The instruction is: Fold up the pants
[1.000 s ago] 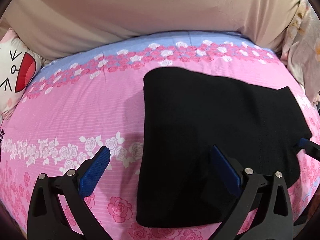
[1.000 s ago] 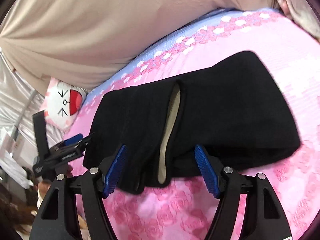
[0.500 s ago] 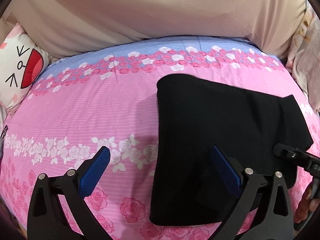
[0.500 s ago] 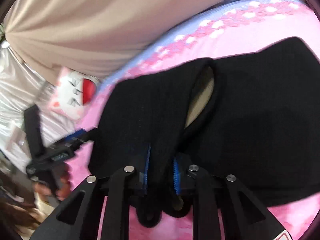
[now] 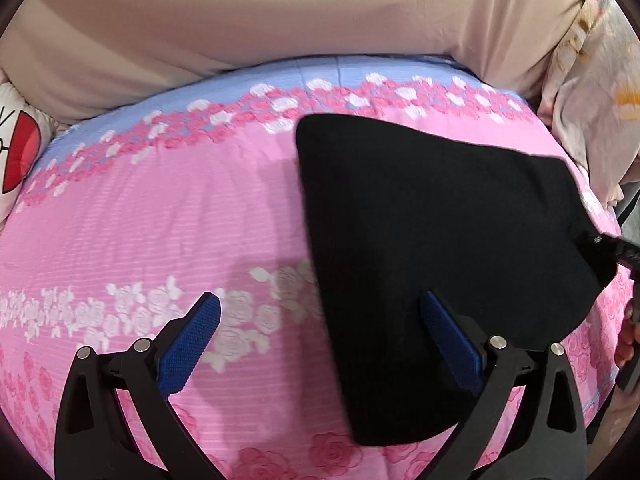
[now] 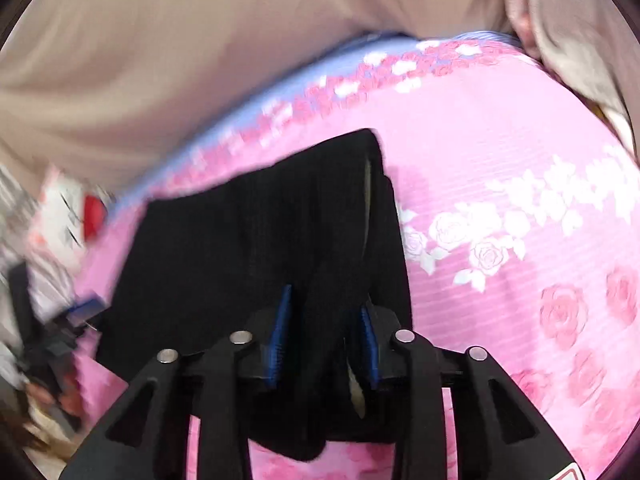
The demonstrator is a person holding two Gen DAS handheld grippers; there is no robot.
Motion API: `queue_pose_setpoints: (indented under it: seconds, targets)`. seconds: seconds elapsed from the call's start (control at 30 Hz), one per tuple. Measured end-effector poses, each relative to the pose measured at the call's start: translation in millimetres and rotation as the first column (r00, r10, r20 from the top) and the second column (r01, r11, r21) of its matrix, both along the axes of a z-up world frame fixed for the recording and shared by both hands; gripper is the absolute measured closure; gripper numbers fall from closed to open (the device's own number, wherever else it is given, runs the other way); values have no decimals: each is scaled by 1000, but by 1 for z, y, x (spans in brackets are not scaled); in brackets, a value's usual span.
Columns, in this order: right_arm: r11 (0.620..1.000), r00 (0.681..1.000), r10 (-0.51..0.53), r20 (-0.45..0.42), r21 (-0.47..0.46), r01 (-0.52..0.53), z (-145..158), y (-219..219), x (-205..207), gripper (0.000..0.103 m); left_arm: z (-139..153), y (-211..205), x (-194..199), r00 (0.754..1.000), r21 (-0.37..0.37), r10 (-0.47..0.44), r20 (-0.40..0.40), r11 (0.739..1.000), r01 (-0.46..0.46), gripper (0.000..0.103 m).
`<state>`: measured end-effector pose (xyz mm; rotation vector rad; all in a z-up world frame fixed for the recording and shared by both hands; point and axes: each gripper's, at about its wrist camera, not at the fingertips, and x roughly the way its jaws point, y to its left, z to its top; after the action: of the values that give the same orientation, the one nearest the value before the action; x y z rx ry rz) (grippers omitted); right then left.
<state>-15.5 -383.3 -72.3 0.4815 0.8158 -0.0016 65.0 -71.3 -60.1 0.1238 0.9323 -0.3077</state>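
Note:
The black pants [image 5: 436,240] lie folded on the pink rose-print bedsheet [image 5: 160,216], right of centre in the left wrist view. My left gripper [image 5: 320,340] is open and empty; its right finger hovers over the pants' near left part. My right gripper [image 6: 325,328] is shut on the waistband end of the pants [image 6: 248,256], with bunched black cloth between its blue pads [image 6: 280,332]. The pale inner lining [image 6: 367,216] shows along the waist opening. The right gripper [image 5: 616,248] also shows at the right edge of the left wrist view, at the pants' corner.
A beige curtain or cover [image 5: 280,20] hangs behind the bed. A white cartoon-face pillow [image 5: 20,152] lies at the far left. Pale floral bedding [image 5: 592,92] is at the right. The left gripper [image 6: 68,320] appears blurred in the right wrist view.
My right gripper closed on the pants' waistband end and has pulled it, swinging its view across the bed. The pants shifted right in the left wrist view. My left gripper stayed open.

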Motion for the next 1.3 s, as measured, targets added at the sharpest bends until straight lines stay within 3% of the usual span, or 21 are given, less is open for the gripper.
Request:
queue_pose_setpoints:
  seconds: [0.1, 0.13, 0.23, 0.3, 0.33, 0.37, 0.43, 0.47, 0.5, 0.53, 0.63, 0.7, 0.8, 0.87, 1.0, 1.03, 1.07, 1.17, 1.2, 1.23, 1.3]
  targets:
    - [985, 994, -77, 72, -146, 86, 21, 8, -18, 19, 3, 7, 2, 1000, -55, 20, -7, 998, -20, 5]
    - [983, 995, -77, 70, -160, 88, 20, 7, -20, 18, 1, 11, 4, 999, -81, 31, -21, 996, -32, 5]
    - [993, 999, -43, 11, -109, 44, -1, 3, -14, 18, -18, 18, 13, 991, -179, 42, -131, 982, -66, 5]
    - [998, 998, -33, -44, -55, 31, -25, -1, -8, 18, -35, 18, 18, 974, -290, 5, -228, 954, -73, 5]
    - [999, 998, -33, -44, -11, 33, -31, -4, -10, 19, -40, 16, 20, 968, -313, -10, -250, 947, -72, 5]
    - [998, 999, -54, -6, 45, 54, -36, -5, -12, 18, -37, 11, 17, 980, -304, -9, -199, 951, -53, 5]
    - [995, 998, -56, 18, 88, 54, -37, -1, -10, 40, -40, 0, 18, 974, -348, -97, -206, 937, 19, 8]
    - [994, 998, -58, 28, 96, 55, -33, 3, -9, 47, -38, -5, 19, 977, -361, -119, -175, 931, 49, 24]
    - [992, 998, -55, 37, 112, 51, -28, 6, -8, 60, -36, -7, 20, 974, -381, -152, -166, 921, 79, 49]
    - [992, 997, -60, 44, 116, 55, -24, 7, -8, 62, -30, -4, 22, 977, -392, -153, -151, 916, 83, 71]
    - [992, 996, -17, 93, 129, 5, -3, 27, -8, 64, -7, 15, 31, 972, -427, -185, -146, 898, 106, 78]
    - [985, 990, 51, 134, 159, -72, 9, 52, -7, 65, 13, 37, 26, 980, -405, -170, -100, 907, 116, 79]
    - [964, 980, 140, 142, 206, -167, 4, 90, -3, 65, 39, 77, 5, 993, -319, -116, -27, 942, 102, 78]
    - [960, 980, 171, 104, 207, -190, -14, 112, 3, 65, 39, 110, -6, 997, -284, -61, -39, 958, 48, 71]
    - [979, 994, 111, 5, 171, -111, -46, 119, 6, 47, -17, 133, -14, 987, -184, 33, -156, 981, -62, 51]
    - [976, 996, 89, -1, 201, -87, -44, 113, 2, 46, -26, 136, -16, 987, -184, 61, -150, 979, -88, 38]
    - [980, 999, 53, -3, 194, -52, -34, 107, -6, 45, -27, 146, -22, 987, -198, 104, -124, 972, -127, 33]
    - [1000, 998, 11, 58, -23, -9, 15, 112, -21, 43, 5, 166, -32, 979, -191, 205, -22, 960, -205, 32]
    - [995, 995, 31, 94, -101, -21, 33, 121, -23, 57, 22, 174, -33, 972, -192, 231, 40, 957, -219, 26]
    - [988, 991, 61, 122, -150, -42, 48, 130, -22, 81, 37, 177, -34, 964, -180, 250, 93, 956, -231, 10]
    - [978, 973, 150, 176, -168, -121, 75, 156, -6, 101, 60, 175, -29, 946, -180, 270, 177, 954, -239, 5]
